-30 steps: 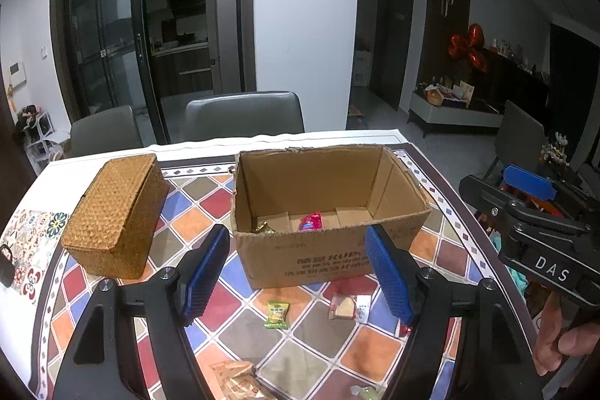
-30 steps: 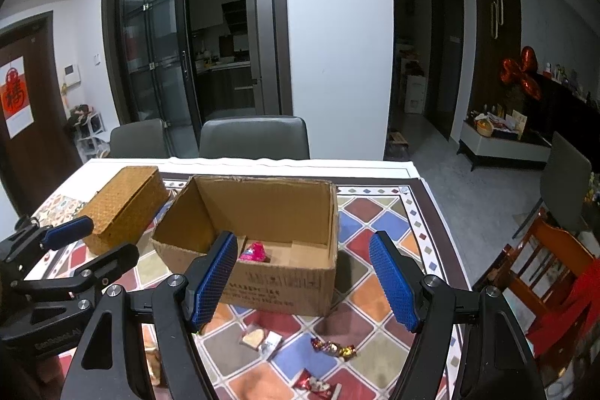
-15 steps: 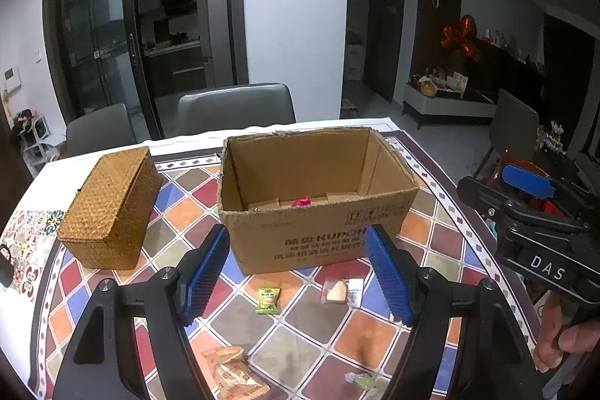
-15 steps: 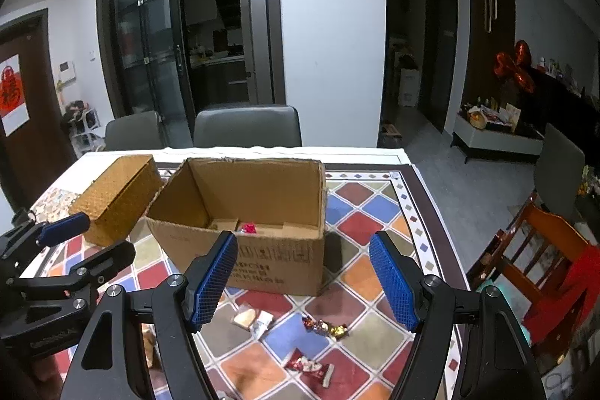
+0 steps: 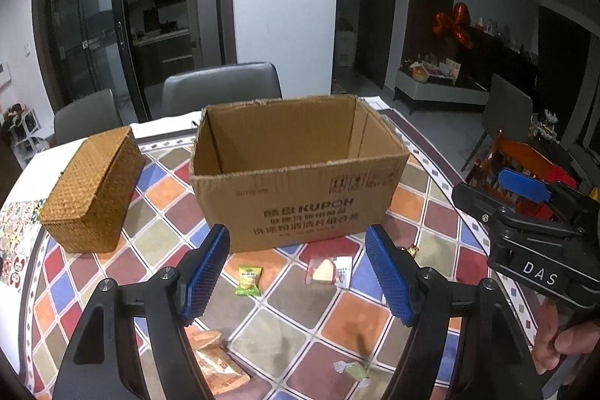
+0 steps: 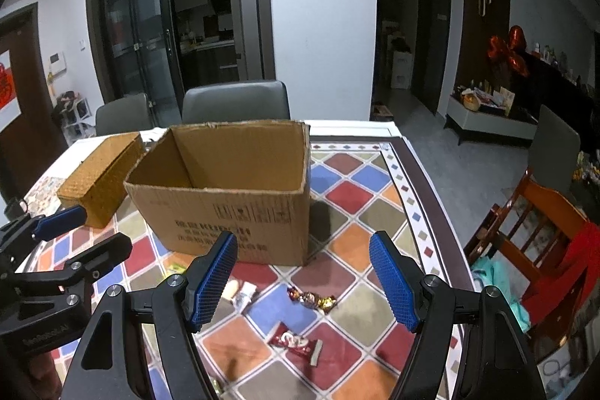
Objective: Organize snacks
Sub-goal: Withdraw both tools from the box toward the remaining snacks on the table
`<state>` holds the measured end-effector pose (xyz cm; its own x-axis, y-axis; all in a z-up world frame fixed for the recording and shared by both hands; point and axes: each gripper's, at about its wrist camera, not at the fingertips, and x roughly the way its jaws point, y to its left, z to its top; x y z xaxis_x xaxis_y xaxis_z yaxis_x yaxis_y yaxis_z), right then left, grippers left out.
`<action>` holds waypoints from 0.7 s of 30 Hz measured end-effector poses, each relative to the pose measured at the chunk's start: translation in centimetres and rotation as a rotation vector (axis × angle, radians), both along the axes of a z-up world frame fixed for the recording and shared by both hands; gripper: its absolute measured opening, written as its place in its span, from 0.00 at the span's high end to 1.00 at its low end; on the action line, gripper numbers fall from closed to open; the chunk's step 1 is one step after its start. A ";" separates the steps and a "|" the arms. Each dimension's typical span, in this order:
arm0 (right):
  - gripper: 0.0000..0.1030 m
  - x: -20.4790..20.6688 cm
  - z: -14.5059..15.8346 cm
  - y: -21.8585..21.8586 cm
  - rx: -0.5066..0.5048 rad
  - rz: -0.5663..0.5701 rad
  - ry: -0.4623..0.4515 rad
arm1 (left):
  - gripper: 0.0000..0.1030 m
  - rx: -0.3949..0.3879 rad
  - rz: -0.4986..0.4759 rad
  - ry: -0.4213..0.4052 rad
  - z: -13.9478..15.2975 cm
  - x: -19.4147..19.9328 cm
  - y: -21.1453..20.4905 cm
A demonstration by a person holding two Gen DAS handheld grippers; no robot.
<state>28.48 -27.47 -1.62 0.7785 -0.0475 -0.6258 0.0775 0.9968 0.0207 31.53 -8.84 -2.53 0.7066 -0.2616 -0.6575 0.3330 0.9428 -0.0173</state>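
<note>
An open cardboard box [image 5: 296, 182] [image 6: 232, 197] stands mid-table; its inside floor is hidden. Loose snacks lie in front of it: a green packet [image 5: 248, 280], a clear-wrapped wafer [image 5: 325, 270], orange biscuit packs [image 5: 215, 358], a pale green candy [image 5: 352, 370], a gold-red candy [image 6: 312, 298] and a red bar [image 6: 296, 343]. My left gripper [image 5: 298, 276] is open and empty above the green packet and wafer. My right gripper [image 6: 305, 280] is open and empty above the gold-red candy.
A closed woven basket [image 5: 92, 190] [image 6: 101, 171] sits left of the box on the patterned tablecloth [image 5: 172, 212]. Grey chairs [image 5: 221, 89] stand behind the table. A wooden chair [image 6: 532, 235] stands past the table's right edge.
Both grippers have drawn back and down from the box, so the snacks inside it have dropped out of sight and more loose snacks show on the table. Both stay open.
</note>
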 end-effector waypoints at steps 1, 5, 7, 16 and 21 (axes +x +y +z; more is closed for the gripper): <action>0.28 -0.1 -0.3 0.0 0.001 -0.001 0.005 | 0.28 0.000 -0.002 0.008 -0.4 0.1 0.0; 0.28 -0.2 -1.3 0.3 0.002 -0.006 0.026 | 0.28 0.000 -0.010 0.029 -1.6 0.0 -0.3; 0.28 -0.2 -2.0 0.3 0.004 -0.010 0.042 | 0.28 -0.002 -0.019 0.042 -2.3 0.0 -0.4; 0.28 -0.4 -5.1 0.3 0.002 -0.020 0.105 | 0.28 0.003 -0.051 0.101 -5.2 0.3 -1.1; 0.28 -0.5 -6.8 0.1 0.003 -0.026 0.138 | 0.28 0.008 -0.077 0.138 -7.0 0.5 -1.7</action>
<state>27.99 -27.34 -8.38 0.6833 -0.0646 -0.7273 0.1058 0.9943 0.0111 32.01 -10.59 -9.52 0.5874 -0.3061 -0.7492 0.3990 0.9149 -0.0609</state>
